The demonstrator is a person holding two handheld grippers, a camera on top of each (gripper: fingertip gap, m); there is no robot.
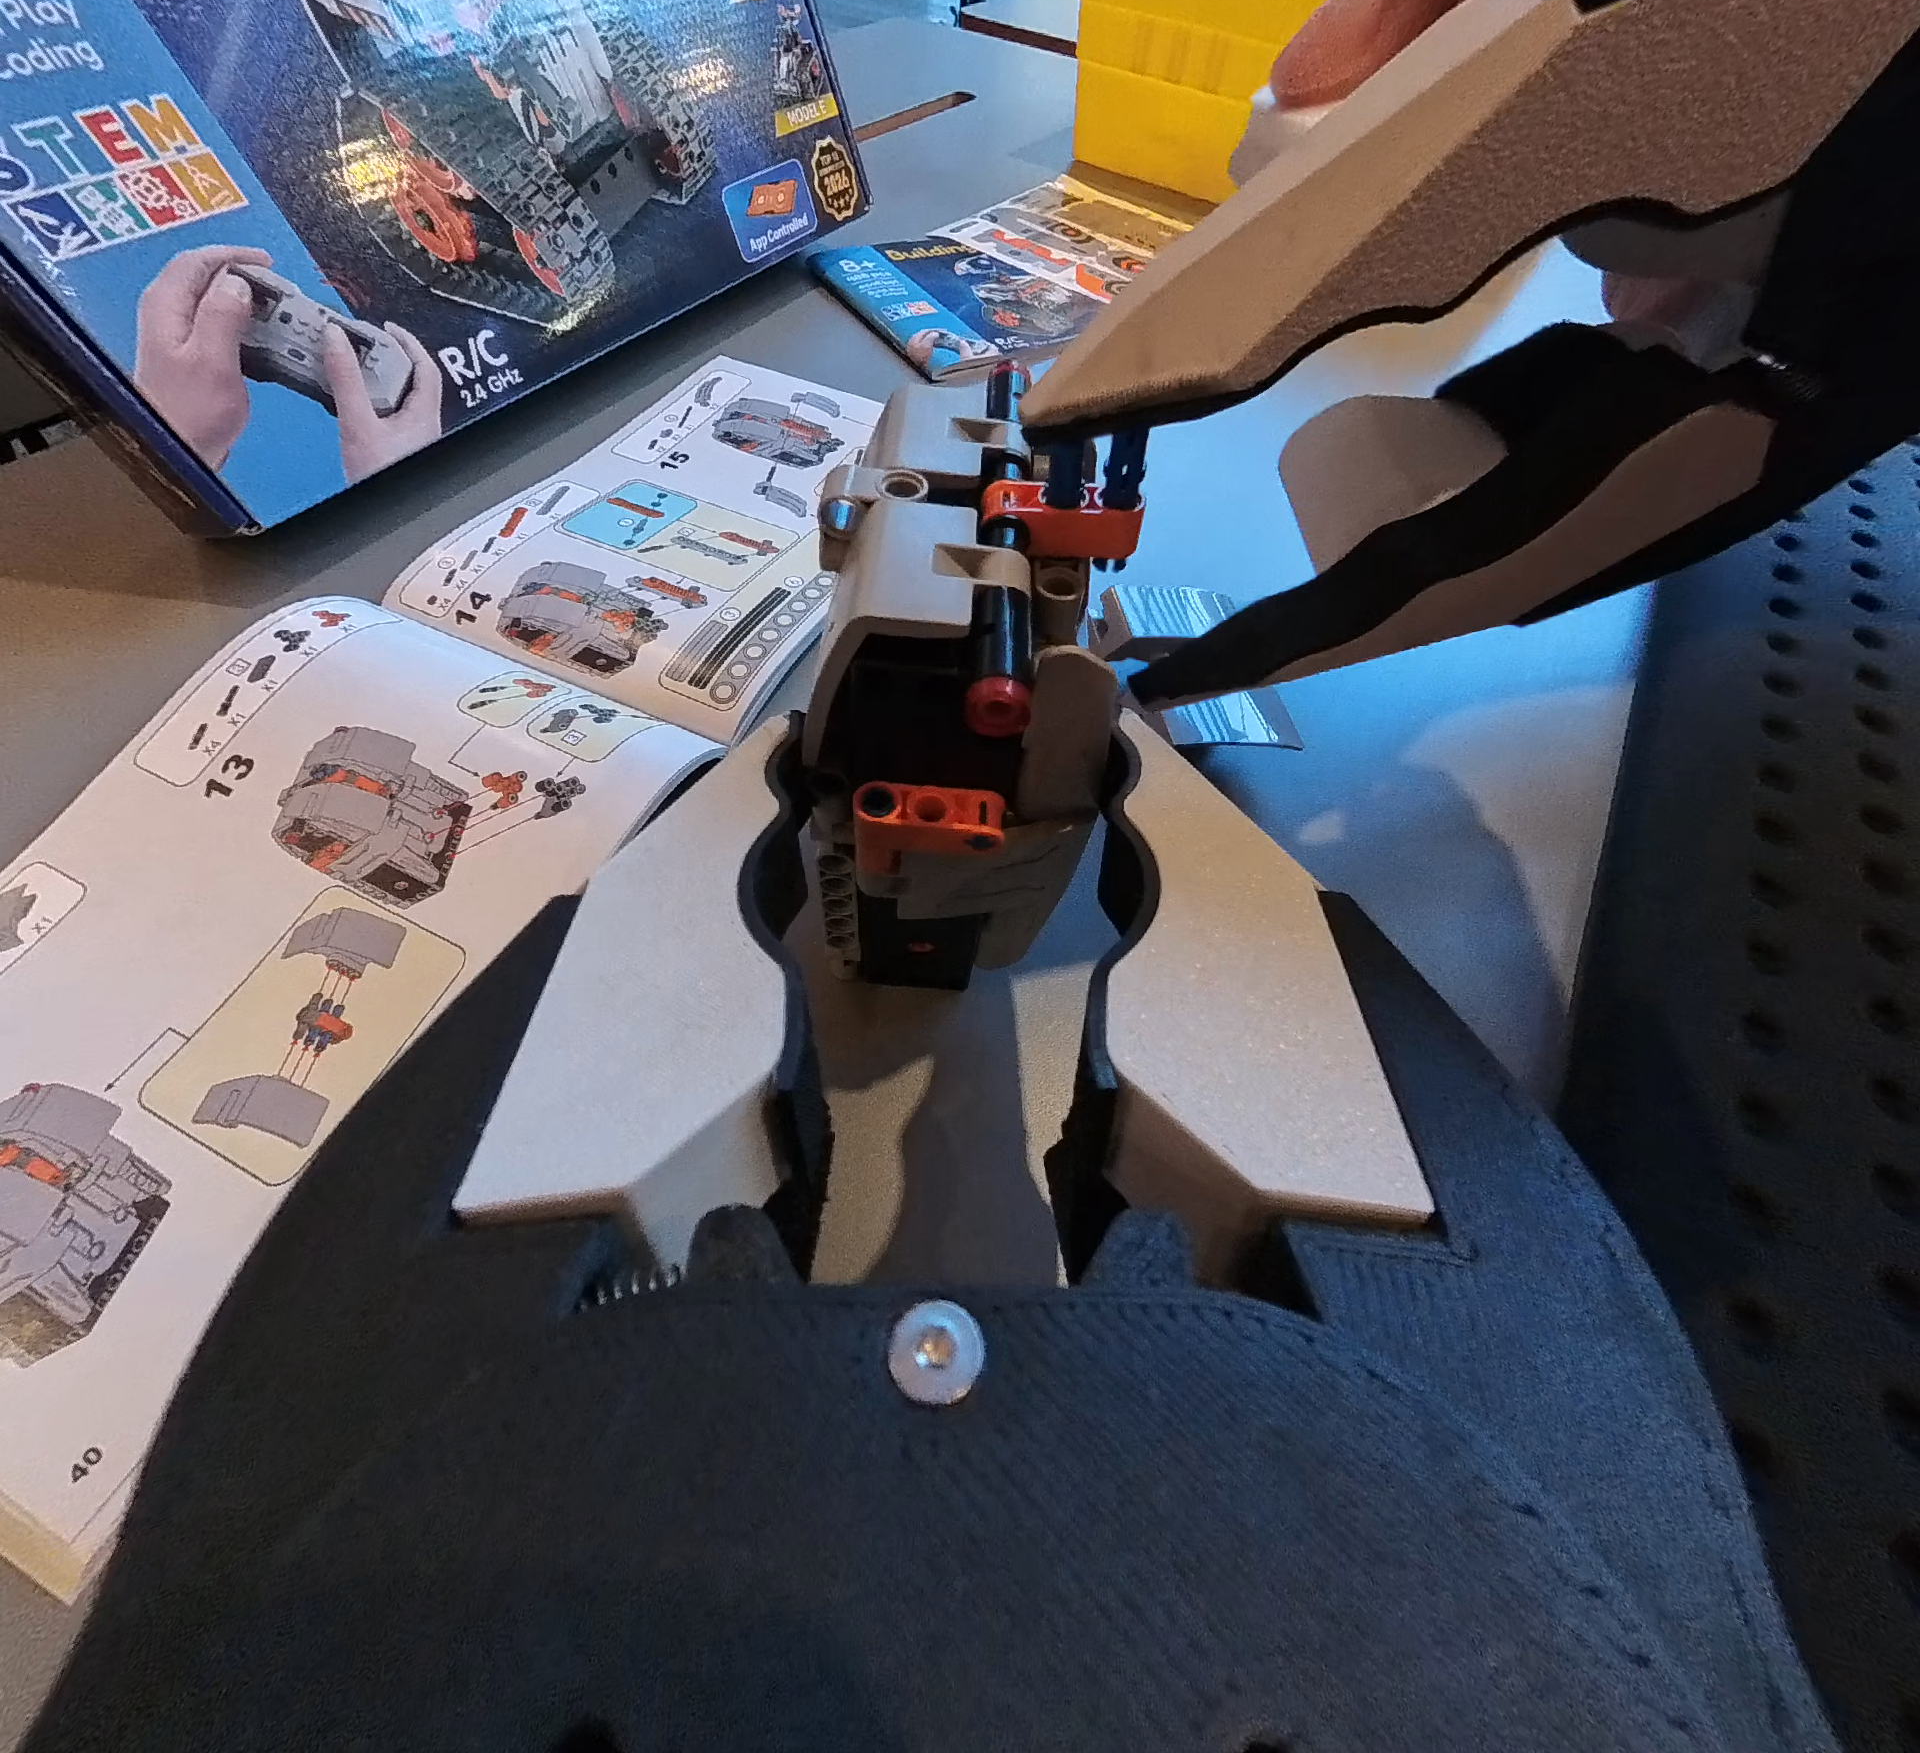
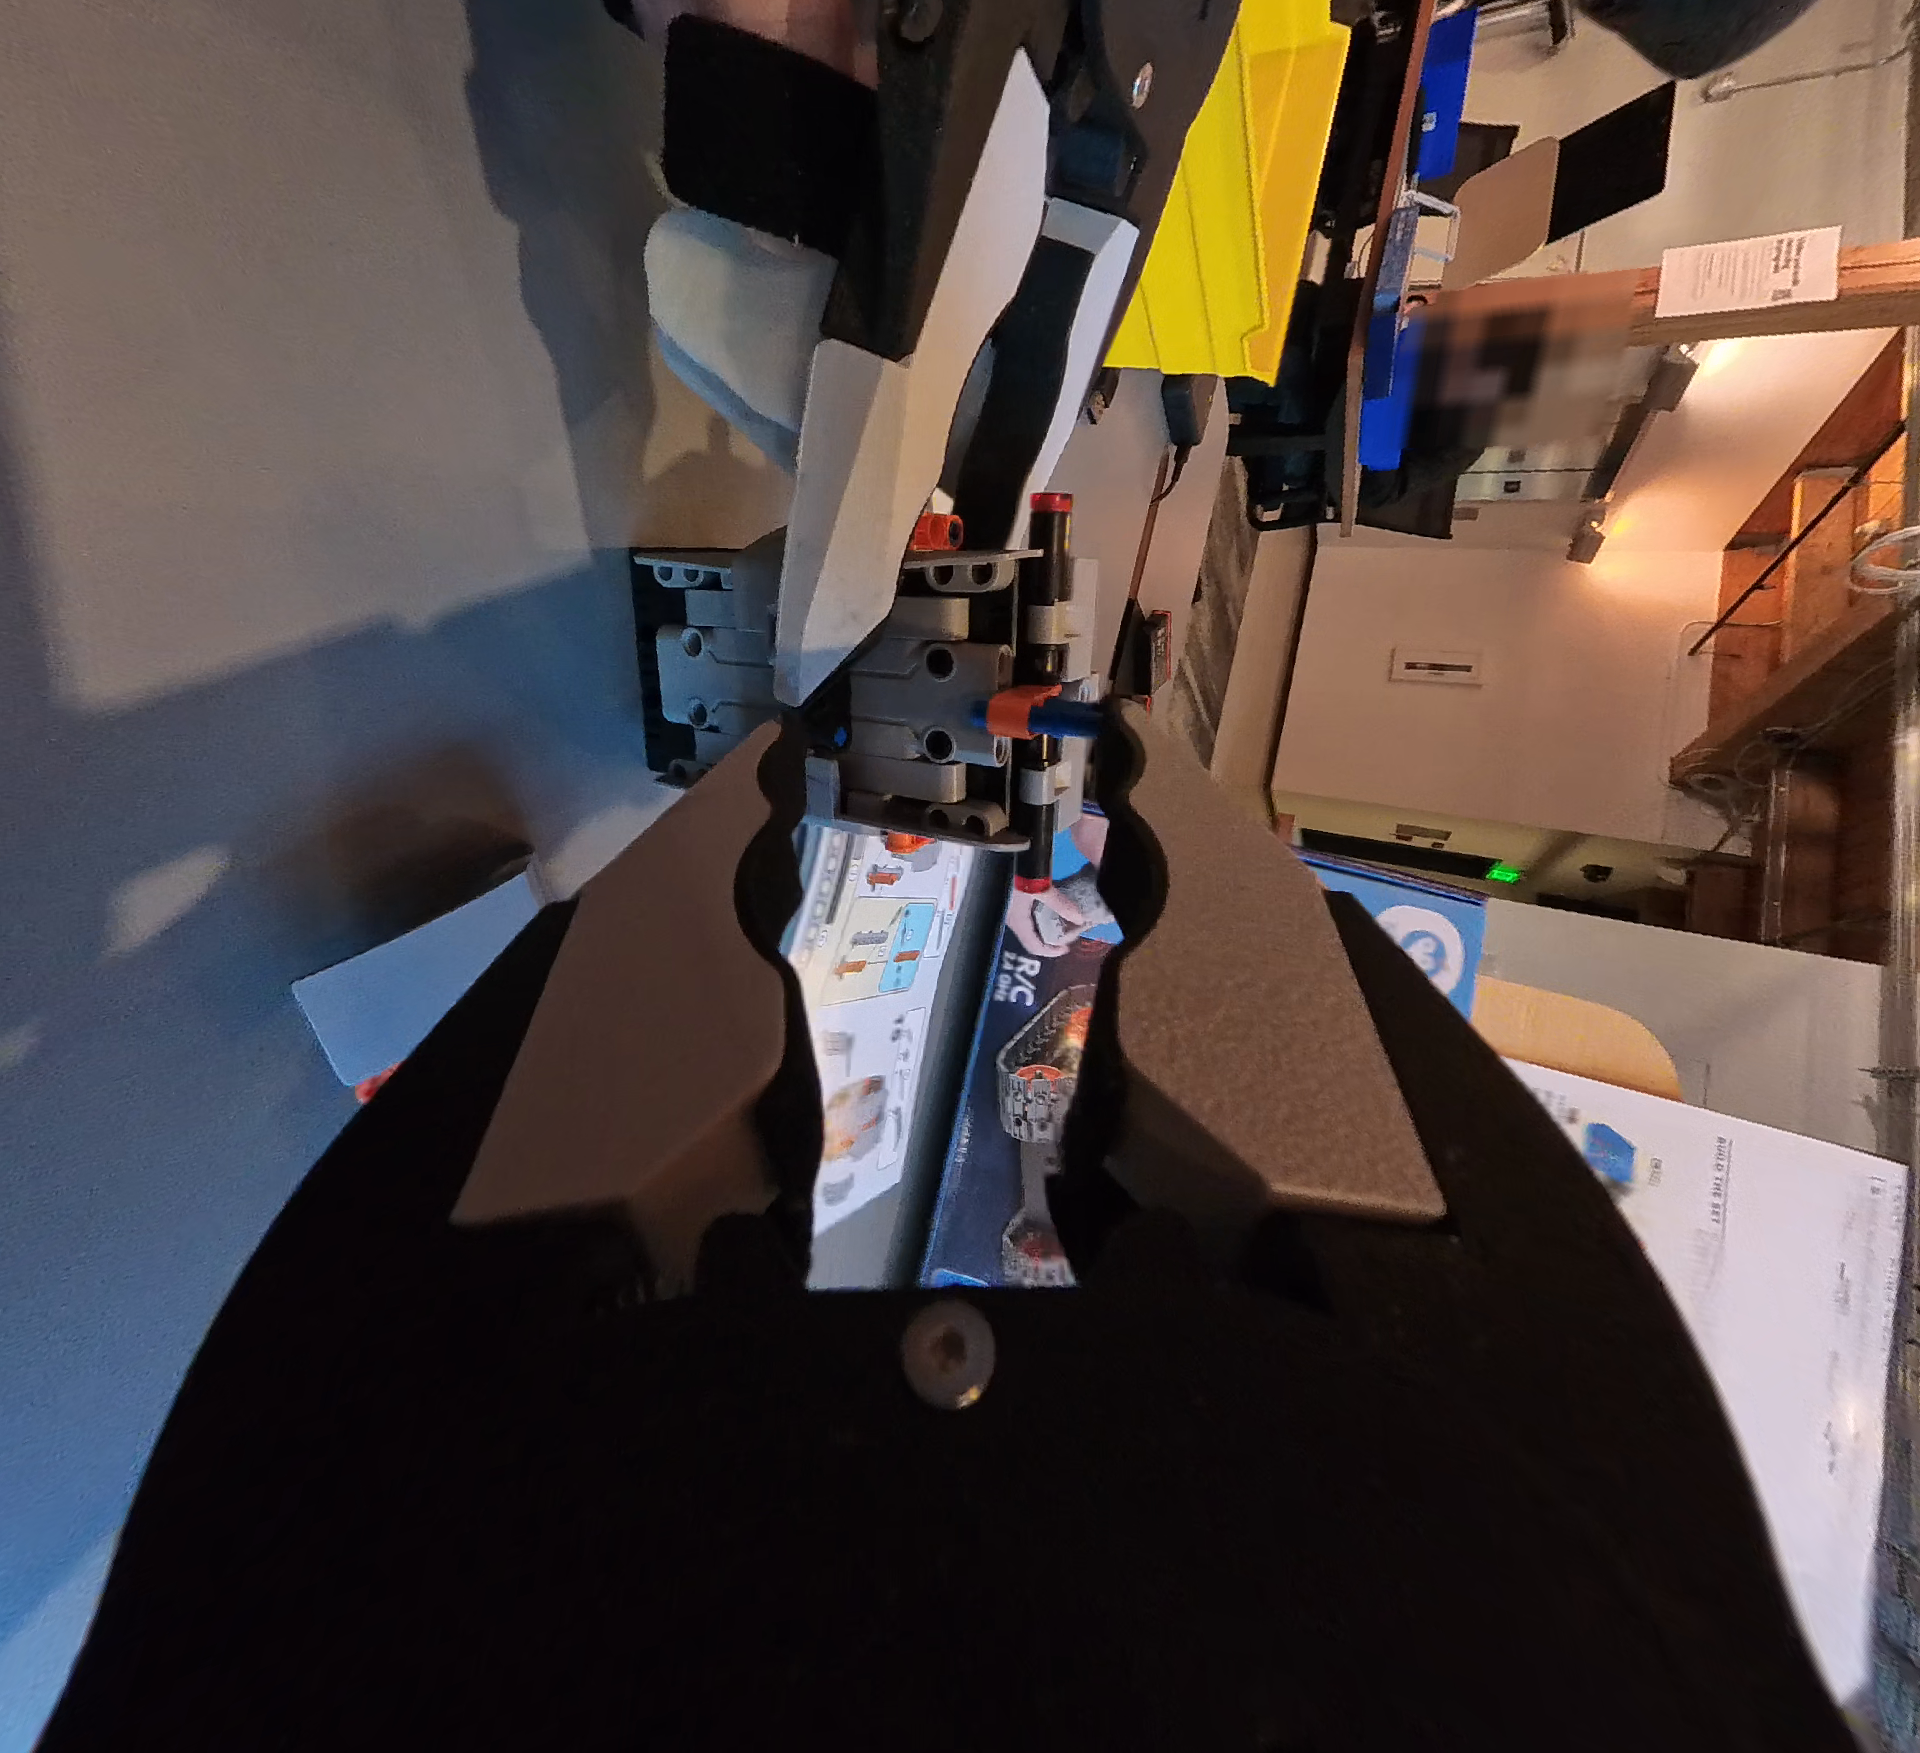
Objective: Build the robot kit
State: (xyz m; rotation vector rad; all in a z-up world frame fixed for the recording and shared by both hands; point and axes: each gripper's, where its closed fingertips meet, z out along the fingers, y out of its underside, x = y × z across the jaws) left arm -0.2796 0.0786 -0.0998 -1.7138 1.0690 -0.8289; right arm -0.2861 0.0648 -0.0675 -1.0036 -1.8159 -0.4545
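The left gripper (image 1: 951,768) pinches the grey brick-built model (image 1: 935,623) upright above the open instruction booklet (image 1: 343,768). The right gripper (image 1: 1081,560), jaws spread, straddles the orange beam (image 1: 1060,514) with blue pins (image 1: 1091,456), seemingly partly seated.

Printed words and numerals, not repeated here, stand on the blue toy box (image 1: 416,145), the open instruction booklet (image 1: 312,820) on the counter (image 1: 104,560), a small blue leaflet (image 1: 935,301), a sticker sheet (image 1: 1070,233) and a white notice (image 2: 1745,269) on a far beam.
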